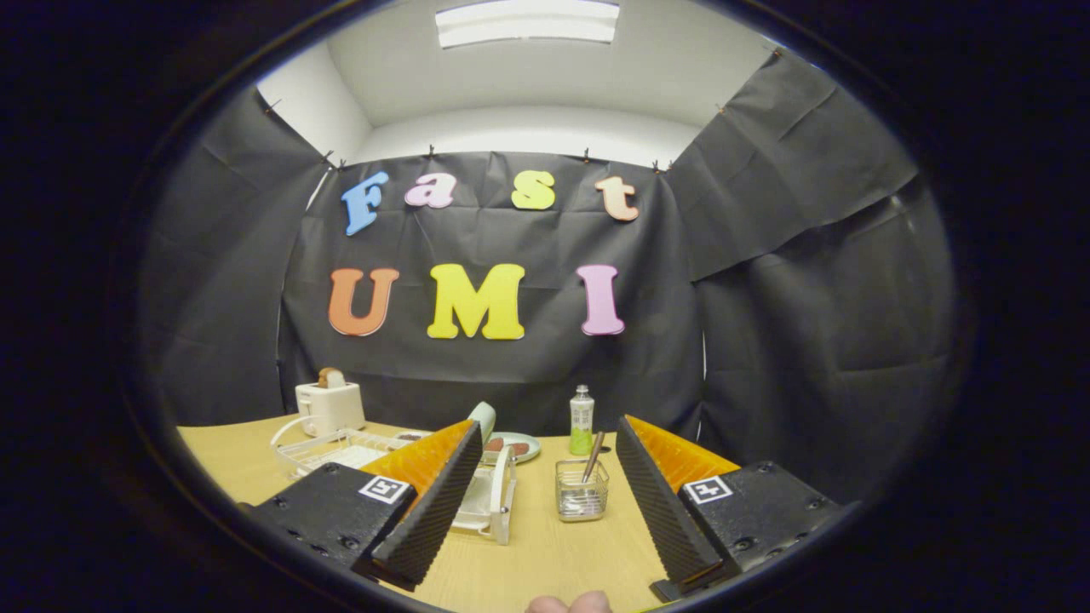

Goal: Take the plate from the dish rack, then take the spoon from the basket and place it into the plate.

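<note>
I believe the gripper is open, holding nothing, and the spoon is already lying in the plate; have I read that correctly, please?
Not quite: in the gripper view the spoon stands in the small wire basket just ahead of the fingers, not in the plate. The rest holds: the gripper is open, holding nothing.

Dish rack left of basket, spoon in basket, bottle behind, toaster behind rack

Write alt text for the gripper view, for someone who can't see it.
An open gripper hovers over a wooden table, holding nothing. Ahead between its fingers stands a wire basket with a spoon; a white dish rack is partly hidden behind the left finger. Beyond stand a toaster, a bottle and a plate.
</note>
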Demonstrator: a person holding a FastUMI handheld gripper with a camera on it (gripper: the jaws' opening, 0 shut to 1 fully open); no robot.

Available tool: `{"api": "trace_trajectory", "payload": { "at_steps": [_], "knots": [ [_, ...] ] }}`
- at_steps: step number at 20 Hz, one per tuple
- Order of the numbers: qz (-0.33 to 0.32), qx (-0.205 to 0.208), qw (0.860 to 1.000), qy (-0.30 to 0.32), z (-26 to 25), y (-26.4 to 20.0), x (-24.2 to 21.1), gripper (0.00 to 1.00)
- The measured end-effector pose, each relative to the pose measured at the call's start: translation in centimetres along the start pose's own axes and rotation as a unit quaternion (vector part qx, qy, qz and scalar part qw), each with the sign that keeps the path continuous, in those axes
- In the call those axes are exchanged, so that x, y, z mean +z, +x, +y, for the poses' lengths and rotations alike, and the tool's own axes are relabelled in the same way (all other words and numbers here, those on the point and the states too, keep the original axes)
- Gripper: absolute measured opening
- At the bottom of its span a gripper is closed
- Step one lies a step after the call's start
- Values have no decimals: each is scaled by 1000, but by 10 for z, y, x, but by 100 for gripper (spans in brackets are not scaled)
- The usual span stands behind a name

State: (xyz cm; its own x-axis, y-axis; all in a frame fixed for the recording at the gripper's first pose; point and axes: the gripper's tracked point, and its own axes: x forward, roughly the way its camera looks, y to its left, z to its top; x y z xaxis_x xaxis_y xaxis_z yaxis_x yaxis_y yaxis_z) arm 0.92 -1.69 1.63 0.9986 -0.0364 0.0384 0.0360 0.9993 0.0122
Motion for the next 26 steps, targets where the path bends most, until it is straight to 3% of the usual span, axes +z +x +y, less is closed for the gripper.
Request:
{"api": "trace_trajectory", "payload": {
  "at_steps": [10, 14, 19, 24, 26],
  "knots": [
    [59, 37, 998, -6, 9, 78, 29, 100],
    [126, 65, 990, -14, 28, 125, 37, 100],
    [275, 108, 955, -16, 64, 176, 23, 100],
    [388, 91, 917, -14, 74, 214, 2, 100],
    [402, 80, 912, -31, 76, 231, -1, 100]
  ]
}}
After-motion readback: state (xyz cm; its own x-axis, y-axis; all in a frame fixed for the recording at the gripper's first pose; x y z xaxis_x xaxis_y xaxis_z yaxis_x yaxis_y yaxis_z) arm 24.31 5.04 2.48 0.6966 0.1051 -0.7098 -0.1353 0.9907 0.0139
